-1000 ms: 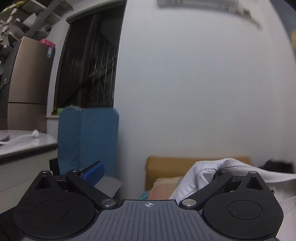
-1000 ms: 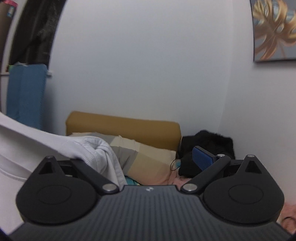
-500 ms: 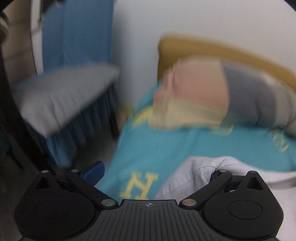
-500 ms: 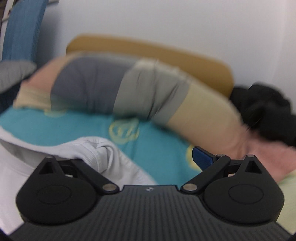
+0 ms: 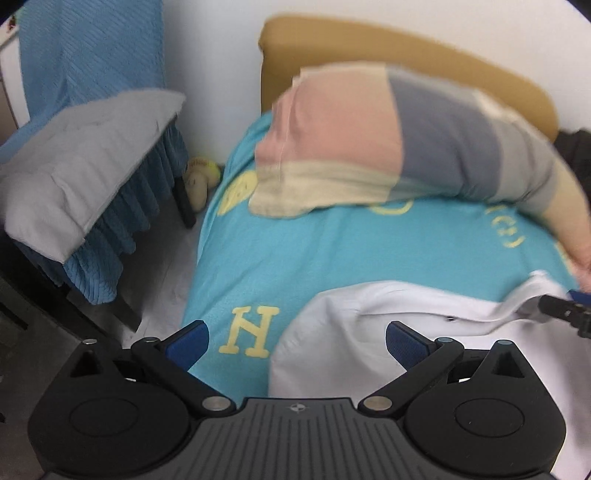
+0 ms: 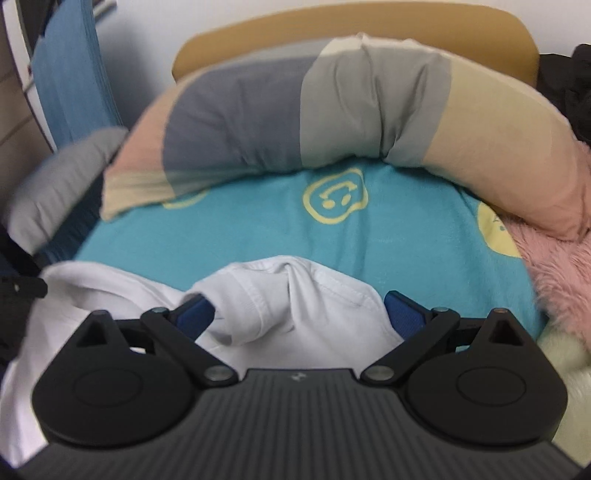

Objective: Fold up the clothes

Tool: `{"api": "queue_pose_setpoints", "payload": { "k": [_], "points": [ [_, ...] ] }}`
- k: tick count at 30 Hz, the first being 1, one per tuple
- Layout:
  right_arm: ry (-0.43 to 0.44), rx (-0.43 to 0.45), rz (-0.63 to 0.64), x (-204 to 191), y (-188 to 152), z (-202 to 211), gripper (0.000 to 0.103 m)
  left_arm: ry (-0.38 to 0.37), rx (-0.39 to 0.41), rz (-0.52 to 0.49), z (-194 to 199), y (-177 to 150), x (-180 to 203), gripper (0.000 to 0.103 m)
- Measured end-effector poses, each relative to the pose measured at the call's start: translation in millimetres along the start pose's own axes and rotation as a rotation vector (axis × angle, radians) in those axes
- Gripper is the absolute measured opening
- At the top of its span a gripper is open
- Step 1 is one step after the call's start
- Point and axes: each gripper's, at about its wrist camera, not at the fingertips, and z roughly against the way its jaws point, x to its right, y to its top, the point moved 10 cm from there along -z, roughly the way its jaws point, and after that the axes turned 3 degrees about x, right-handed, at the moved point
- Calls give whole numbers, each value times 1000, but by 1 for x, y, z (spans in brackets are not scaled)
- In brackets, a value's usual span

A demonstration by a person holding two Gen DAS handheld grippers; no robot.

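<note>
Soft white shirt (image 6: pixel 295 317) rumpled on fleecy teal blanket (image 6: pixel 258 229)

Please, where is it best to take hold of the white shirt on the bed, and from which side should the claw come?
Probably the bunched fold of the white shirt, between the open right claw. Come from the near side, low over the teal blanket: the fold stands up, so fingers can close around it.

Both wrist cameras look forward and down from close above a teal bedspread (image 5: pixel 332 251) toward the headboard (image 6: pixel 369 33); each frames the same striped pillow (image 6: pixel 332 118) and white garment (image 5: pixel 369 325).
</note>
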Motion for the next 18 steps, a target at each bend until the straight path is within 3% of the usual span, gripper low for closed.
{"api": "queue_pose_setpoints", "payload": {
  "k": [3, 8, 14, 18],
  "points": [
    [16, 55, -2, -7, -4, 30, 100, 4, 94, 47, 45, -16, 1, 103],
    [38, 118, 9, -20, -32, 113, 100, -32, 186, 138, 128, -71, 0, 103],
    [51, 172, 49, -47, -85, 239, 100, 18, 217, 181, 233, -154, -4, 103],
    [80, 234, 20, -60, -125, 328, 100, 18, 212, 379, 286, -198, -19, 103]
  ]
}}
